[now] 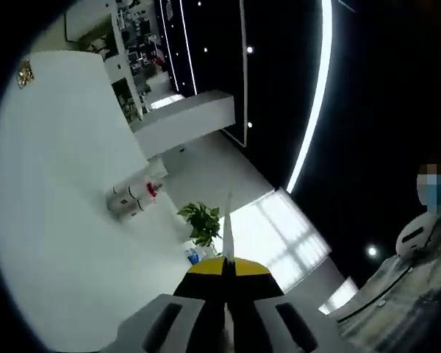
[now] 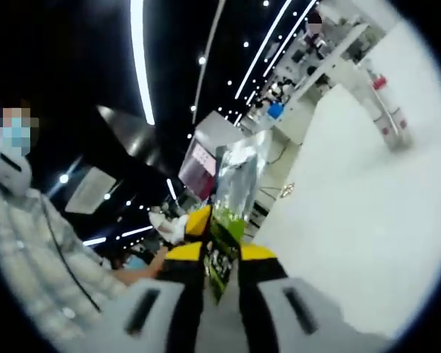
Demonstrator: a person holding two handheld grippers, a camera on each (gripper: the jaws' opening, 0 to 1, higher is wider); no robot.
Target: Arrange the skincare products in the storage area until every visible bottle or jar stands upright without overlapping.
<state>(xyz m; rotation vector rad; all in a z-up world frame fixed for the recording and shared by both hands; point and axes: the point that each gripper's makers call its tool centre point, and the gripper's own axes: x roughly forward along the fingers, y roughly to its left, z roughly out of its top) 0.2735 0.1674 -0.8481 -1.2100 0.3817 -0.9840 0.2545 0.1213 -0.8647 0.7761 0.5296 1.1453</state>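
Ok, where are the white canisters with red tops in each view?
Left gripper view: canisters left of centre on the white surface, up-left of the potted plant and the thin white sheet in the left claw.
Right gripper view: canisters, blurred, upper right on the white surface, right of the packet in the right claw.
Shared landmark: the long ceiling light strip.

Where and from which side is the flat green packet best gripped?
Probably as the right gripper holds it: jaws closed on the broad faces of the green packet at its lower end, approached from that end. It is thin and flat.
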